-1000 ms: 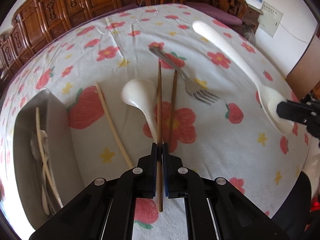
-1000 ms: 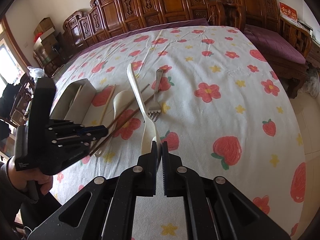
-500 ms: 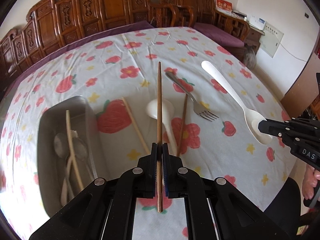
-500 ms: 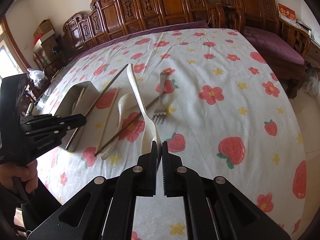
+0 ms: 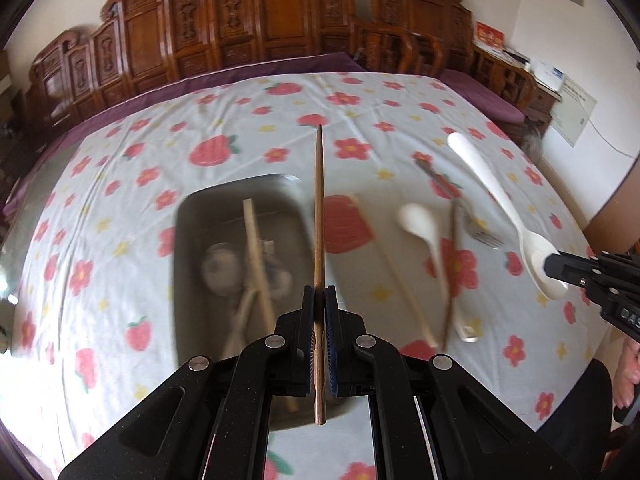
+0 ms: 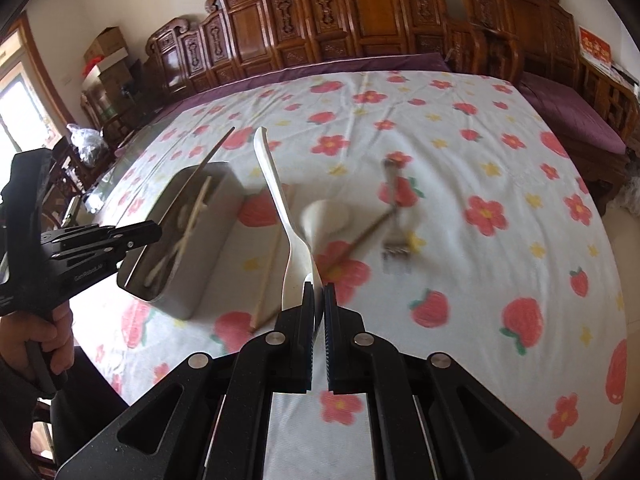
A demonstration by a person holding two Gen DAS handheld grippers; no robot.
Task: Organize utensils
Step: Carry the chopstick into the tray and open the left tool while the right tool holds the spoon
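Note:
My left gripper [image 5: 319, 300] is shut on a dark brown chopstick [image 5: 319, 208] and holds it above the right edge of a grey metal tray [image 5: 192, 208]. The tray holds spoons and a pale chopstick [image 5: 256, 240]. My right gripper [image 6: 317, 300] is shut on the bowl end of a long white spoon [image 6: 276, 196], lifted off the table; that spoon shows in the left wrist view [image 5: 496, 196] too. On the cloth lie a small white spoon [image 5: 424, 236], a fork [image 5: 460, 204], a brown chopstick [image 5: 450, 276] and a pale chopstick [image 5: 404, 280].
The table wears a white cloth with red flowers and strawberries [image 6: 480, 216]. Carved wooden chairs [image 5: 260, 28] line the far side. A purple-cushioned bench [image 6: 568, 112] stands to the right. The tray also shows in the right wrist view [image 6: 208, 252].
My left gripper has lifted the dark chopstick off the cloth and carried it left over the tray. My right gripper keeps the long white spoon raised and has swung left a little.

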